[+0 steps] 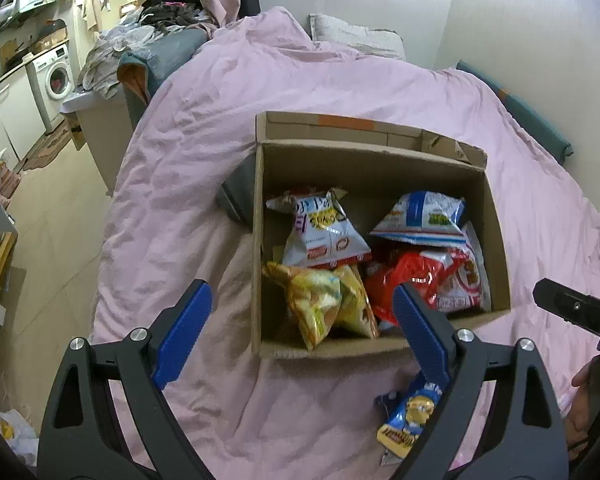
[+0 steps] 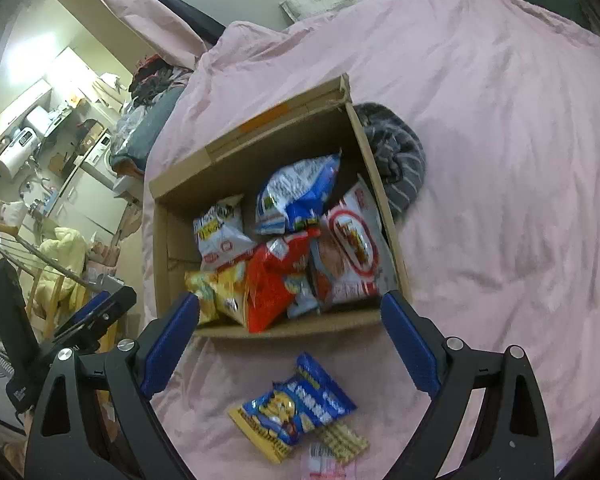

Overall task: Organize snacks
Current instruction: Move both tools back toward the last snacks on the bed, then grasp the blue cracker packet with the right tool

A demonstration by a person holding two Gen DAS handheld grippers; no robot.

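Pink rumpled bedding (image 2: 500,160) filled both views, a kitchen corner beyond its left edge; an open brown cardboard box (image 2: 167,240) sat on it, flaps up, probably as the snacks' collecting place; several crinkled packets lay piled inside, leaving room along the box's left wall; a grey striped cloth bundle (image 2: 396,152) touched its right wall; a blue-and-yellow snack packet (image 2: 295,404) lay loose on the bedding just before the near wall, likely next; the left gripper (image 1: 304,312) and right gripper (image 2: 289,316) both hovered spread wide and empty, with clear bedding around the packet.
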